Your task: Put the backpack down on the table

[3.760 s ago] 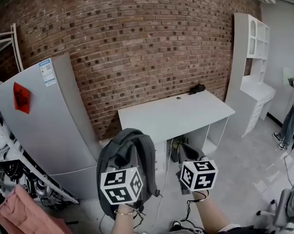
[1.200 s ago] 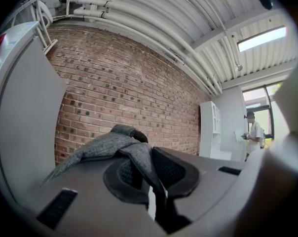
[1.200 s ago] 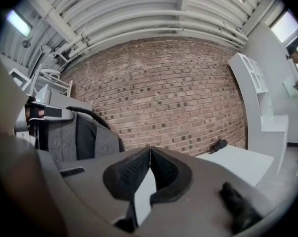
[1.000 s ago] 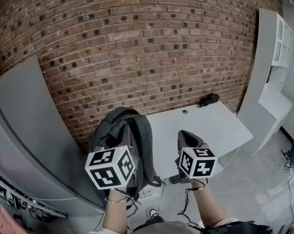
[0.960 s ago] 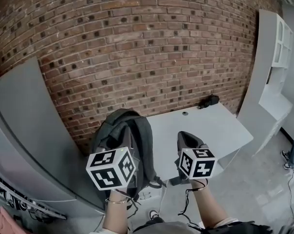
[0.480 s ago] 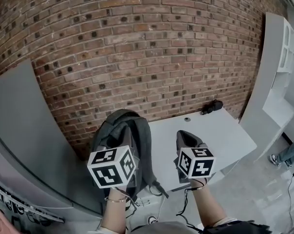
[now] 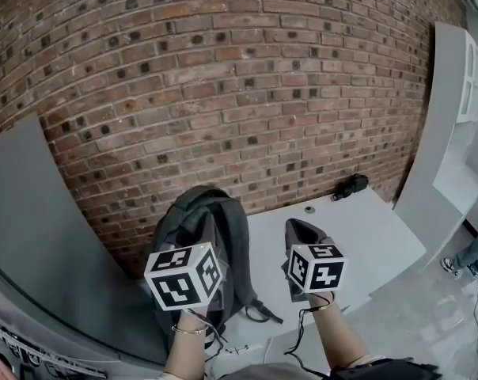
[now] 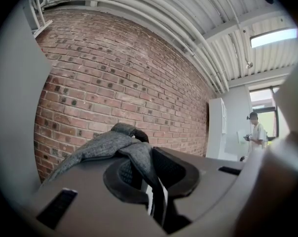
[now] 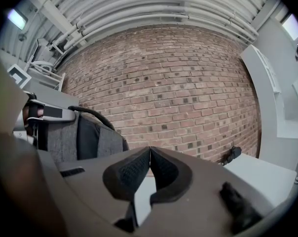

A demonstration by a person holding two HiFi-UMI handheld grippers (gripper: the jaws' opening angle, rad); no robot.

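A grey backpack (image 7: 237, 248) hangs by its top strap from my left gripper (image 7: 202, 236), off the left end of the white table (image 7: 373, 240). In the left gripper view the grey strap (image 8: 138, 158) runs between the jaws of the left gripper (image 8: 152, 166), which is shut on it. My right gripper (image 7: 297, 228) is held over the table's near left part, beside the backpack and apart from it. Its pads (image 9: 131, 171) meet with nothing between them, so the right gripper (image 9: 150, 154) is shut. The backpack (image 9: 70, 137) shows at that view's left.
A small black object (image 7: 351, 186) lies at the table's back edge against the brick wall (image 7: 223, 93). A grey fridge (image 7: 41, 244) stands at the left and a white shelf unit (image 7: 453, 133) at the right. A person (image 8: 256, 132) stands far off at the right.
Both grippers and the hanging backpack have come closer to the brick wall and the table. The fridge has slid toward the left edge of the head view.
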